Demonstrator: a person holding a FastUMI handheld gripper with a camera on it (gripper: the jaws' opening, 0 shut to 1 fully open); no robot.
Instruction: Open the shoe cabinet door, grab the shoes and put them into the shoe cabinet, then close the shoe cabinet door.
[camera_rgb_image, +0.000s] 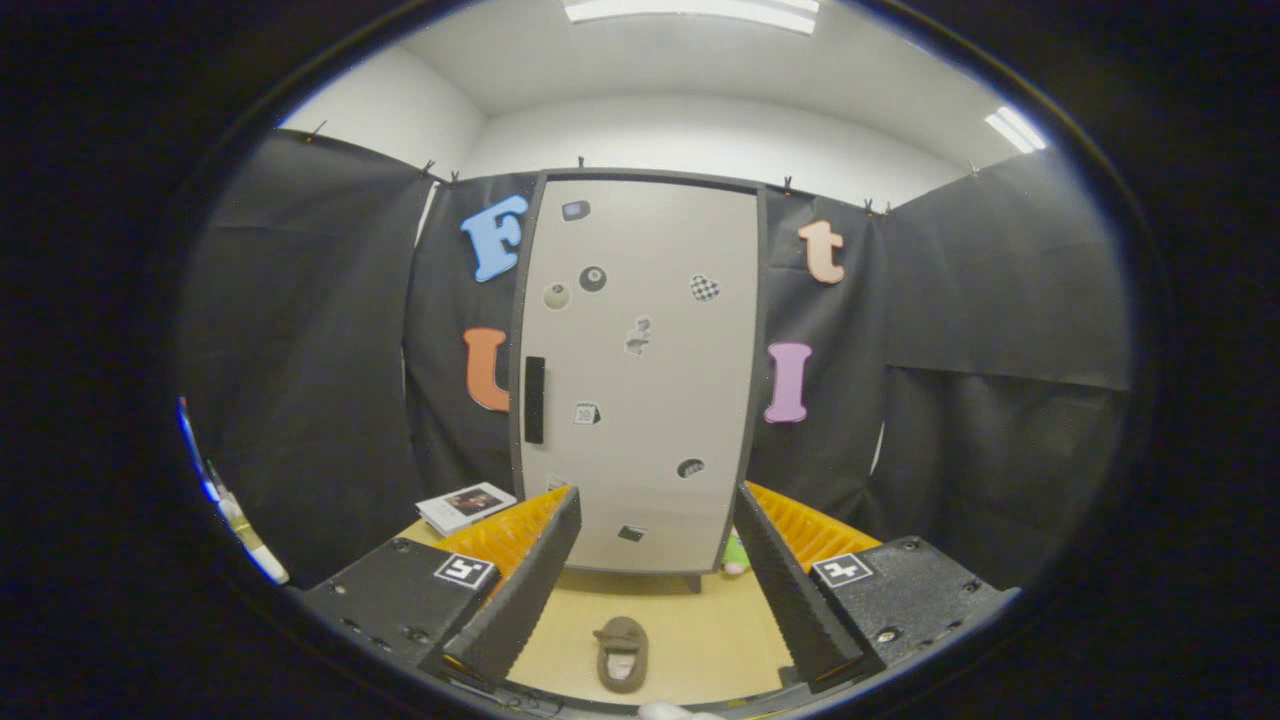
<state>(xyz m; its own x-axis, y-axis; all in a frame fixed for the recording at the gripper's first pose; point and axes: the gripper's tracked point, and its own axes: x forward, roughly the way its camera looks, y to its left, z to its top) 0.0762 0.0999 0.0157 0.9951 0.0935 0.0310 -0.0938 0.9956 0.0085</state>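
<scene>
A tall pale-grey shoe cabinet (640, 380) with a dark frame stands against the booth wall straight ahead, its door shut. A black vertical handle (534, 399) sits on the door's left edge, and several stickers dot the door. A brown slipper (622, 653) lies on the wooden floor between my fingers, low and near. My gripper (655, 590) is open, its black ribbed fingers (520, 590) spread wide with nothing between them, well short of the cabinet.
A white book or box (466, 506) lies on the floor left of the cabinet. A small green thing (735, 555) sits at the cabinet's lower right corner. Black cloth walls close in on both sides.
</scene>
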